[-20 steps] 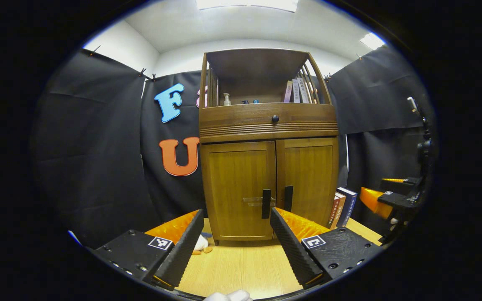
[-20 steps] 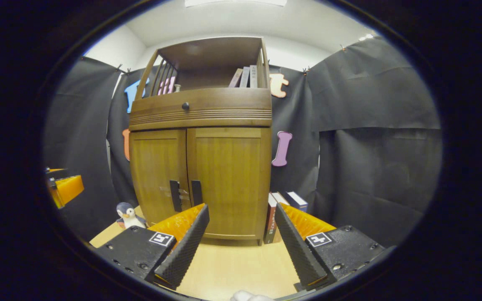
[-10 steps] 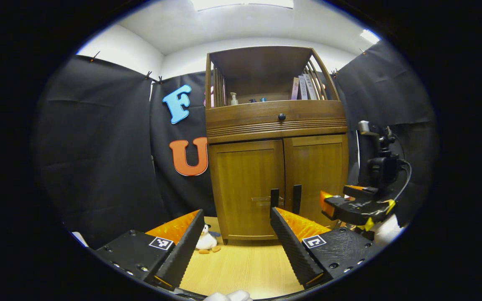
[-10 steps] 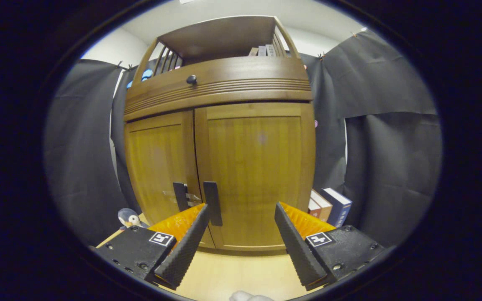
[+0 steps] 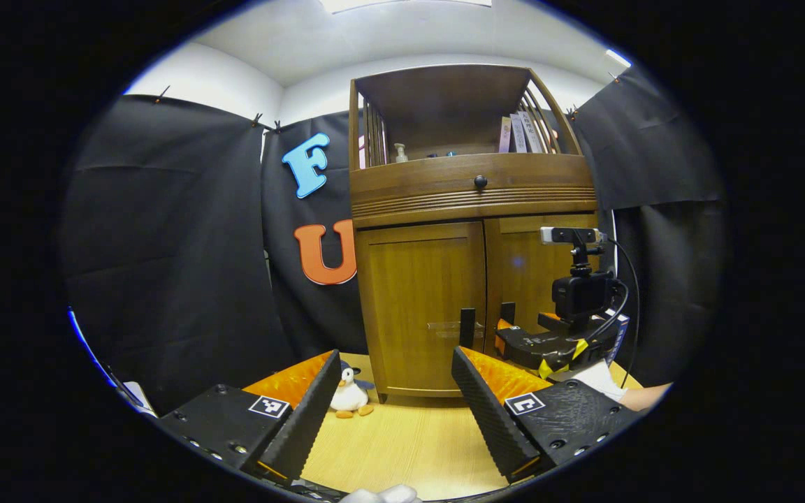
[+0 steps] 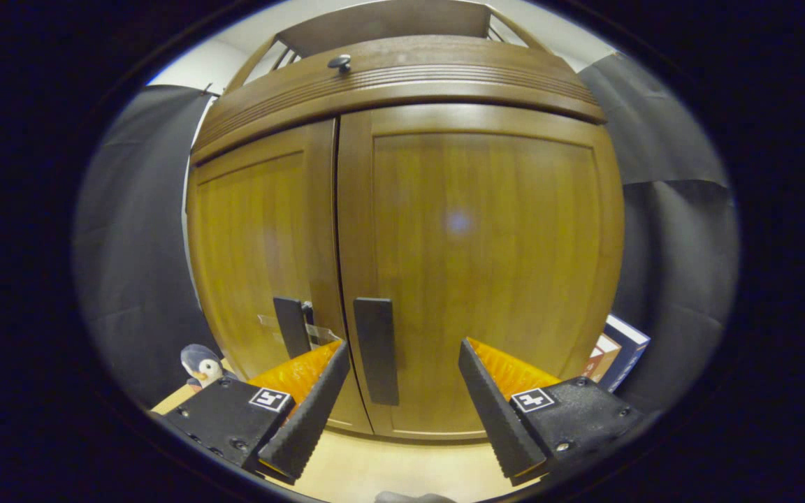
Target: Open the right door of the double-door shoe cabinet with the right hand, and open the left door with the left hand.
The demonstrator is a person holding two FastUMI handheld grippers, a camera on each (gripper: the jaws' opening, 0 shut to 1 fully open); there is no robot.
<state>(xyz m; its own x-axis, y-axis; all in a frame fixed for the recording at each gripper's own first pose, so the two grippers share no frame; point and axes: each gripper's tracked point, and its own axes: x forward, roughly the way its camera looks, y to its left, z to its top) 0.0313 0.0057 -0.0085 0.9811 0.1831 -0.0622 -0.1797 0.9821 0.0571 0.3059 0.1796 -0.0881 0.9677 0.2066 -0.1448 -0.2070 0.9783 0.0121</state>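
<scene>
shoe cabinet (image 6: 402, 230) stands on the wooden worktop (image 5: 402, 447) against the black cloth wall, both doors closed. the right door (image 6: 479, 265) carries a dark vertical handle (image 6: 377, 349) beside the centre seam, and the left door (image 6: 256, 258) has its own handle (image 6: 289, 327) just across the seam. the right gripper (image 6: 402, 391) hovers close before the right door with its fingers spread apart, the handle lying near its left finger, not touching. in the left gripper view the left gripper (image 5: 395, 405) sits farther back, fingers apart and holding nothing. a toy penguin (image 5: 349, 395) stands on the worktop by the cabinet's left corner, and books (image 6: 615, 353) lean at its right side.
</scene>
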